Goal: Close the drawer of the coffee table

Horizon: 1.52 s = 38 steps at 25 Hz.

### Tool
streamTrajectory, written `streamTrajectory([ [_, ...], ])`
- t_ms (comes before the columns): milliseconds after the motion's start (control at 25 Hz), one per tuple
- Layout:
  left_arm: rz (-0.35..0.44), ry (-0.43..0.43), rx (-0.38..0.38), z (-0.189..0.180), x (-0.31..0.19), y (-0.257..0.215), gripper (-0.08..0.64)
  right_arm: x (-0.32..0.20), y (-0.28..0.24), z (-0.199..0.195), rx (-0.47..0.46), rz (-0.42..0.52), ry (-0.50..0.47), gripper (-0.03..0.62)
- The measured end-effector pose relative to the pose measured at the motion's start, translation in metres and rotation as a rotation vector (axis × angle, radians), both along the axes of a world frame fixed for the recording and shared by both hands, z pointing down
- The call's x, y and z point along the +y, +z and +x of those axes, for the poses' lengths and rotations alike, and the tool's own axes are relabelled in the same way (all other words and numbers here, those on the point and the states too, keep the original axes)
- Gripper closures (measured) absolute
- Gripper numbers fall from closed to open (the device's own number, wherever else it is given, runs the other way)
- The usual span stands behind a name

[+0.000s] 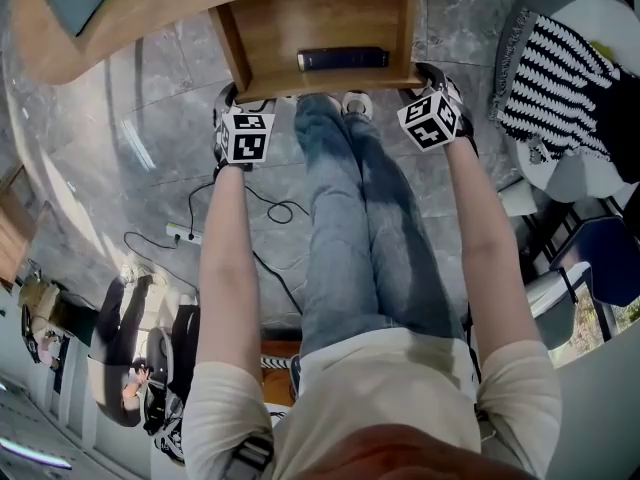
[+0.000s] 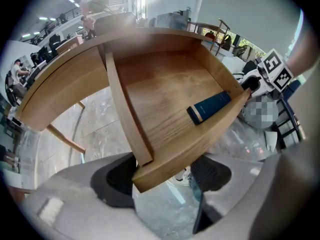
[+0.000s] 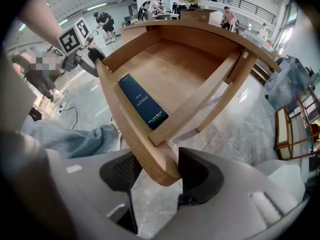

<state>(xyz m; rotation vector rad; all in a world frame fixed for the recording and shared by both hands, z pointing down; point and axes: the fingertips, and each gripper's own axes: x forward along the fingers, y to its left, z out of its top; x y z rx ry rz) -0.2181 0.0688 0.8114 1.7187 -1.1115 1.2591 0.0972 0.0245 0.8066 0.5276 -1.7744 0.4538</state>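
No words or numbers can be read. The dark blue flat box (image 3: pixel 143 102) in the light wooden drawer (image 3: pixel 170 69) has tiny white print near its 5 o'clock end, too small to read. The white cubes (image 1: pixel 247 136) show only black square patterns.

Here's the drawer (image 1: pixel 300 23): pale wood, smooth and matt, grain showing, same as the worktop (image 1: pixel 160 10) above it. Inside lies a dark blue box (image 1: pixel 343 59) with a faint satin sheen. The floor (image 1: pixel 140 118) is grey marbled stone, polished glossy. The left gripper (image 2: pixel 165 181) and right gripper (image 3: pixel 157 176) have matt grey plastic shells and black, finely ribbed pads (image 3: pixel 119 171). The jeans (image 1: pixel 350 228) are faded denim.
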Motion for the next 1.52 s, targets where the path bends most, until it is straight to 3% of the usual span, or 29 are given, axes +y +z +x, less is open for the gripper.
streamTrajectory([
  [1520, -0.004, -0.004, -0.002, -0.001, -0.007, -0.07, 0.255, -0.007, -0.068, -0.001, -0.036, -0.063, -0.084, 0.404],
])
